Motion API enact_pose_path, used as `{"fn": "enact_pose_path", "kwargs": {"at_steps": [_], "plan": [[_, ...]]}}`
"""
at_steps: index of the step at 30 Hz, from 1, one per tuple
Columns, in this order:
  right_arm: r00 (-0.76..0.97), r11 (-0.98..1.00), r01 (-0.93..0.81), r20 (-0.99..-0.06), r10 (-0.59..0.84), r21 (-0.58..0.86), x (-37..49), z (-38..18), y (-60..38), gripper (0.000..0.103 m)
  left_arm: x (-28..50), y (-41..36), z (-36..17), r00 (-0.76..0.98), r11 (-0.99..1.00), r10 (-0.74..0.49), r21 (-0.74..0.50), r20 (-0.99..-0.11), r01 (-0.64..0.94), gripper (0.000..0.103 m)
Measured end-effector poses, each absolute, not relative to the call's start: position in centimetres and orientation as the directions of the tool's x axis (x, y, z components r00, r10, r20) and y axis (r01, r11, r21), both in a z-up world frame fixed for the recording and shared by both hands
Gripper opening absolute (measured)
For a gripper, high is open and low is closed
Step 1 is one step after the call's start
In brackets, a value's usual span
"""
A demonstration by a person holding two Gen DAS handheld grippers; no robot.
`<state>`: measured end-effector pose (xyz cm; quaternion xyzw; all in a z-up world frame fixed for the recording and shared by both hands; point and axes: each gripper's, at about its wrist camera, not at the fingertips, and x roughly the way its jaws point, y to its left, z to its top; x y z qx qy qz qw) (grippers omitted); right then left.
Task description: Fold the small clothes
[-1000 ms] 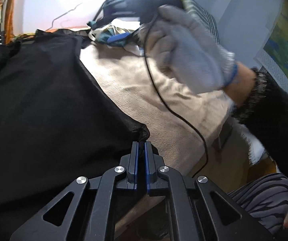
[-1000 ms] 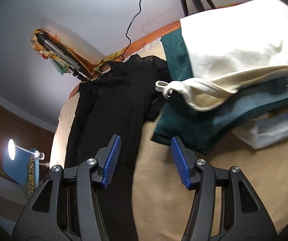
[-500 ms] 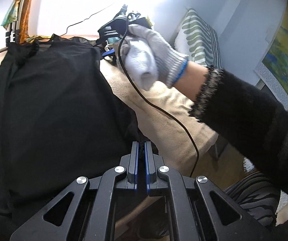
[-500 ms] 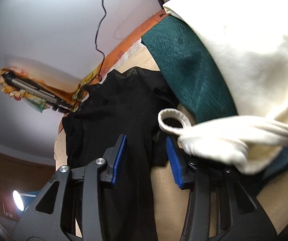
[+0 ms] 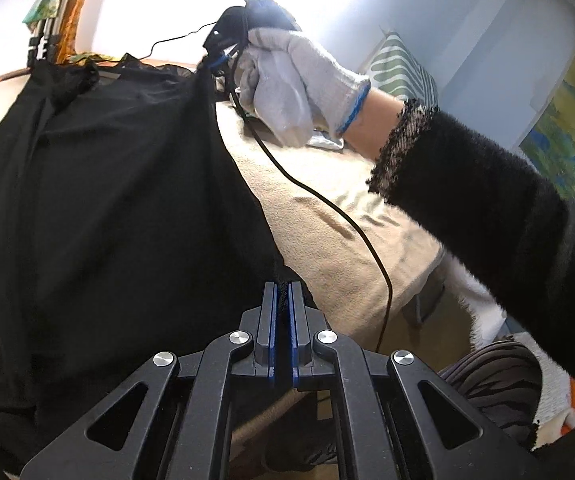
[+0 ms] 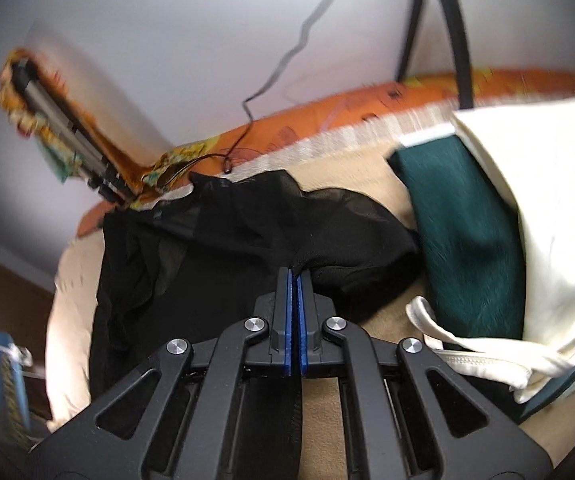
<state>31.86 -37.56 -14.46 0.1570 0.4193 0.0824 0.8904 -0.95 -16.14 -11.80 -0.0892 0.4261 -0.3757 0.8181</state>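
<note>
With my left gripper (image 5: pixel 282 300) pinching the black garment (image 5: pixel 119 184) at the bed's (image 5: pixel 327 232) near edge, my right gripper (image 6: pixel 296 280) has just closed on its far edge near the green and cream clothes (image 6: pixel 487 240). Both edges held, I judge the fold starts: next, lift together evenly.

Beige bed (image 6: pixel 371 168), black garment (image 6: pixel 215 264), green cloth (image 6: pixel 467 240)

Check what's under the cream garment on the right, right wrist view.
The cream cotton garment lies on a folded dark green fabric piece, which rests on the beige blanket. How far the green piece runs beneath it is covered.
</note>
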Motion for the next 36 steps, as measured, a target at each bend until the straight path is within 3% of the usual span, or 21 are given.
{"fn": "enact_pose_path", "kwargs": {"at_steps": [7, 12, 14, 16, 17, 20, 24, 28, 32, 36], "plan": [[0.608, 0.968, -0.156, -0.753, 0.251, 0.197, 32.2, -12.6, -31.3, 0.003, -1.6, -14.1, -11.5, 0.365, 0.702, -0.699, -0.494, -0.615, 0.512, 0.003], [0.505, 0.943, -0.238, -0.799, 0.326, 0.234, 33.5, -14.3, -27.4, 0.004, -1.4, -12.4, -12.8, 0.371, 0.732, -0.672, -0.501, -0.640, 0.462, 0.003], [0.460, 0.915, -0.268, -0.794, 0.396, 0.301, 33.4, -14.4, -27.1, 0.010, -1.4, -11.8, -13.3, 0.372, 0.741, -0.664, -0.506, -0.649, 0.441, 0.003], [0.472, 0.892, -0.281, -0.758, 0.450, 0.355, 32.7, -13.7, -28.4, 0.031, -1.4, -11.4, -13.5, 0.375, 0.746, -0.660, -0.505, -0.651, 0.434, 0.003], [0.484, 0.880, -0.278, -0.736, 0.474, 0.384, 32.4, -13.2, -29.5, 0.035, -1.4, -11.2, -13.6, 0.377, 0.746, -0.660, -0.507, -0.650, 0.432, 0.003], [0.532, 0.842, -0.222, -0.662, 0.527, 0.491, 32.1, -12.0, -33.7, 0.039, -1.6, -10.9, -13.8, 0.373, 0.743, -0.663, -0.511, -0.649, 0.432, 0.003], [0.571, 0.885, -0.078, -0.707, 0.417, 0.459, 33.3, -12.7, -36.7, 0.039, -1.5, -11.0, -14.4, 0.355, 0.735, -0.671, -0.519, -0.651, 0.436, 0.003], [0.538, 0.919, -0.013, -0.771, 0.339, 0.395, 34.4, -14.6, -36.6, 0.061, -1.2, -11.0, -14.5, 0.349, 0.734, -0.671, -0.520, -0.654, 0.436, 0.003], [0.514, 0.945, 0.032, -0.817, 0.263, 0.324, 35.5, -16.5, -36.1, 0.060, -1.4, -11.0, -14.5, 0.362, 0.744, -0.659, -0.503, -0.659, 0.440, 0.003], [0.548, 0.952, -0.026, -0.792, 0.269, 0.306, 34.4, -15.2, -35.5, 0.058, -1.4, -10.8, -14.6, 0.358, 0.741, -0.663, -0.508, -0.657, 0.440, 0.003]]}}
